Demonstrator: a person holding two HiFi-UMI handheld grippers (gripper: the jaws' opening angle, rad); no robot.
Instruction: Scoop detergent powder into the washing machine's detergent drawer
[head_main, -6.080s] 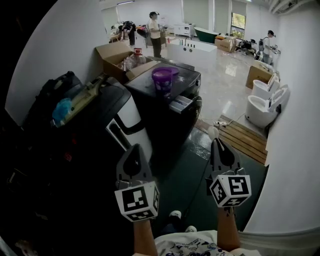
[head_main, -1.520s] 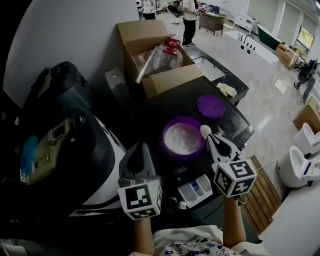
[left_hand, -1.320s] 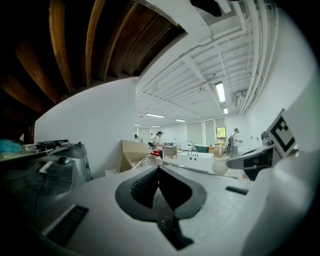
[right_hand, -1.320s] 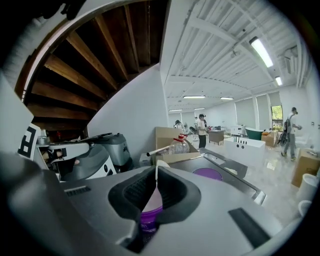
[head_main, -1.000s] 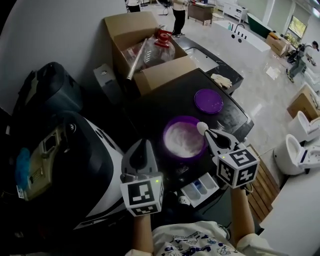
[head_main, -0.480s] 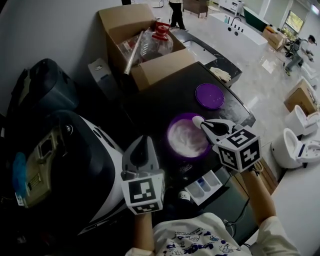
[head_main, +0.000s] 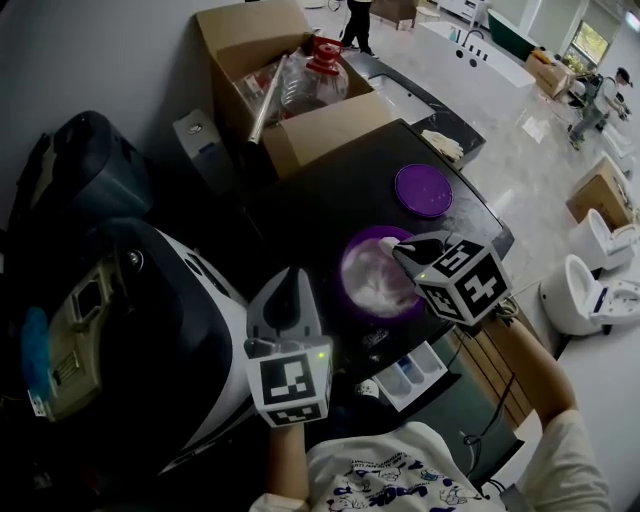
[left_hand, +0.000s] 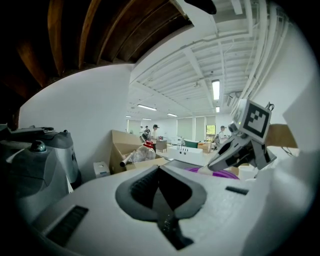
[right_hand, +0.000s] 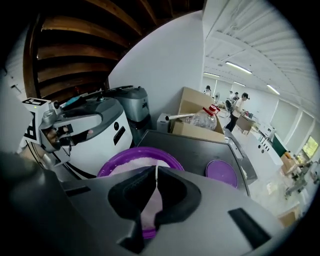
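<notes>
A purple tub (head_main: 372, 278) of white detergent powder stands on the black washing machine top (head_main: 320, 195); in the right gripper view the tub (right_hand: 125, 162) lies just below the jaws. My right gripper (head_main: 402, 250) is shut on a white scoop (head_main: 388, 243), whose bowl reaches over the powder. Its thin handle (right_hand: 154, 176) shows between the jaws. The detergent drawer (head_main: 405, 375) is pulled open below the tub. My left gripper (head_main: 290, 288) hovers shut and empty to the tub's left, with its jaws (left_hand: 159, 175) pressed together.
The tub's purple lid (head_main: 423, 190) lies flat behind it. An open cardboard box (head_main: 290, 70) with a plastic bottle sits at the machine's far edge. A white and black appliance (head_main: 150, 330) stands at the left. Toilets (head_main: 590, 290) are on the floor to the right.
My right gripper has swung left and down, bringing the scoop from the tub's right rim to over the powder. The left gripper has barely moved.
</notes>
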